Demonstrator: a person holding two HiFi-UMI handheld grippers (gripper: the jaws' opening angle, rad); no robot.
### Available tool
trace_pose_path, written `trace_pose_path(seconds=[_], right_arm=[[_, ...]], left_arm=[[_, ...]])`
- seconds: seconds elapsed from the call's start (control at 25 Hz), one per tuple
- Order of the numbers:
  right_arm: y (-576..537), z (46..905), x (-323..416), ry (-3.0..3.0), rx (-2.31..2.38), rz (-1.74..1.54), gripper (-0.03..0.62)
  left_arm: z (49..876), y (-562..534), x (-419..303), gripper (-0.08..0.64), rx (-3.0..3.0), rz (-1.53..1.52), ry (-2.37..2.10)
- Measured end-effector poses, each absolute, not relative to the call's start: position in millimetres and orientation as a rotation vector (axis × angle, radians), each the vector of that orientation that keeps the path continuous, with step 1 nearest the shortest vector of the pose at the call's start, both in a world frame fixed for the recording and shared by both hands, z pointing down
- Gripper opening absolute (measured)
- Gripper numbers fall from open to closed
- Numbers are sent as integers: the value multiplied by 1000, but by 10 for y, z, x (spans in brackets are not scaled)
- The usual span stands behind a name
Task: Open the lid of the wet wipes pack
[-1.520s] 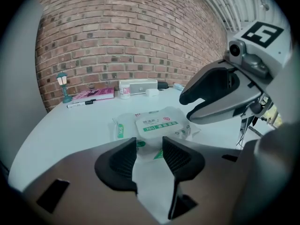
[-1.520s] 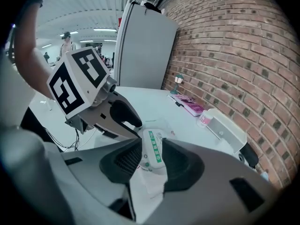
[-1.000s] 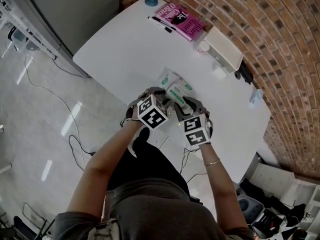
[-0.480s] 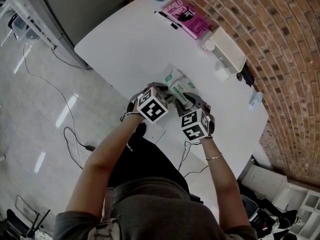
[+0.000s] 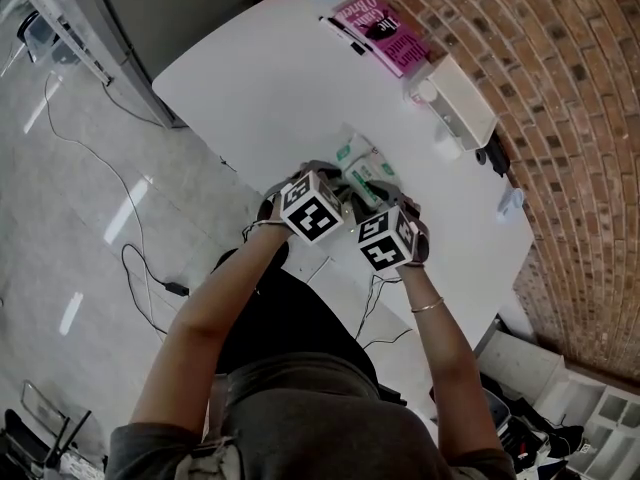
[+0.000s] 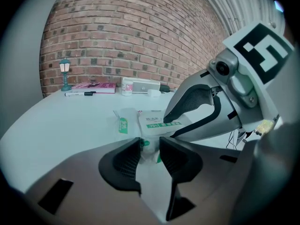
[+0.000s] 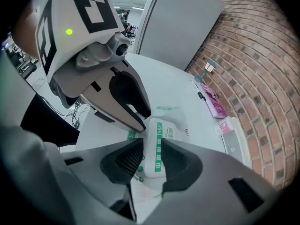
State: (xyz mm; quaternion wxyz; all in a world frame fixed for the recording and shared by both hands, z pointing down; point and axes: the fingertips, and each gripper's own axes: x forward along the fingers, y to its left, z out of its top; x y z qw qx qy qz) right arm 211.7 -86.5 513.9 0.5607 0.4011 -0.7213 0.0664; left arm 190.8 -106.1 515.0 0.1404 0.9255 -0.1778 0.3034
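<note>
While you work on this step, keep your left claw (image 6: 149, 146) tight and hold it in one place. It has just been closing, and its pads now pinch the crinkly near end of the soft white wet wipes pack (image 5: 362, 173) with green marks. I think that pinch is what keeps the pack from sliding when the lid comes up.

Your right claw (image 7: 152, 156) has been closing too, but it is not squeezing yet. The flat white lid (image 7: 161, 144) with a green stripe sits between its pads, and there is a small gap on one side. Close it gently on the lid's edge only. Try not to catch the thin wrapper under it. Then I would lift slowly, tipping the lid up and away from the left claw. If you pull too fast, the whole pack may lift up or slip out.

You can see the pack lying flat on the big round white table (image 5: 260, 78), close to the edge nearest you, right in front of both claws. It looks puffy and wrinkled, so it will bend easily. The lid looks stiffer and smoother than the wrapper. It looks flat and shut for now.
</note>
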Motion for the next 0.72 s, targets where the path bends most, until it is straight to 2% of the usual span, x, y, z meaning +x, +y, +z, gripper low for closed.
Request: trace_pose_path(seconds=[0.24, 0.28, 0.72], right_arm=[[-893, 5155, 2147, -1681, 914, 173, 123], [-901, 5153, 2153, -1683, 915, 180, 99], [-908, 5183, 2118, -1632, 858, 117, 98]], left_arm=[[5154, -1064, 1930, 133, 2671, 888, -492], [5154, -1063, 1929, 133, 2671, 890, -489], [5158, -1077, 1913, 129, 2672, 889, -483]])
